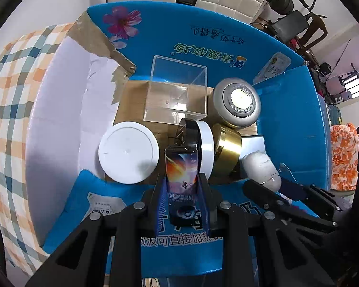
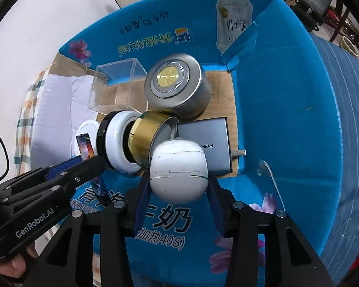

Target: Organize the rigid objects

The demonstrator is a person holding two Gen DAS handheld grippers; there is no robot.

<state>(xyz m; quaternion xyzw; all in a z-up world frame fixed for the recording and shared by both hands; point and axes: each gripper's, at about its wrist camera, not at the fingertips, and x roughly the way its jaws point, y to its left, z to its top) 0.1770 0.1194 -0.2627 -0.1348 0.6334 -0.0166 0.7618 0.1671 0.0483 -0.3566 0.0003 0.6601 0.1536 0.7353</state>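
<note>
Right wrist view: right hand-held gripper clamping slick white case, left hand-held gripper pinching thin box, crowded carton, could slip or knock gold tin.

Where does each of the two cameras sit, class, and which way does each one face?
Left wrist view: sits on the left gripper, looking steeply down into the blue box; its fingers clamp a slim printed case.
Right wrist view: sits on the right gripper, also facing down into the box; its fingers clamp a white egg-shaped case, and a thumb shows bottom left.
Shared: silver tin, clear cube, gold ring, and each other's gripper.
</note>
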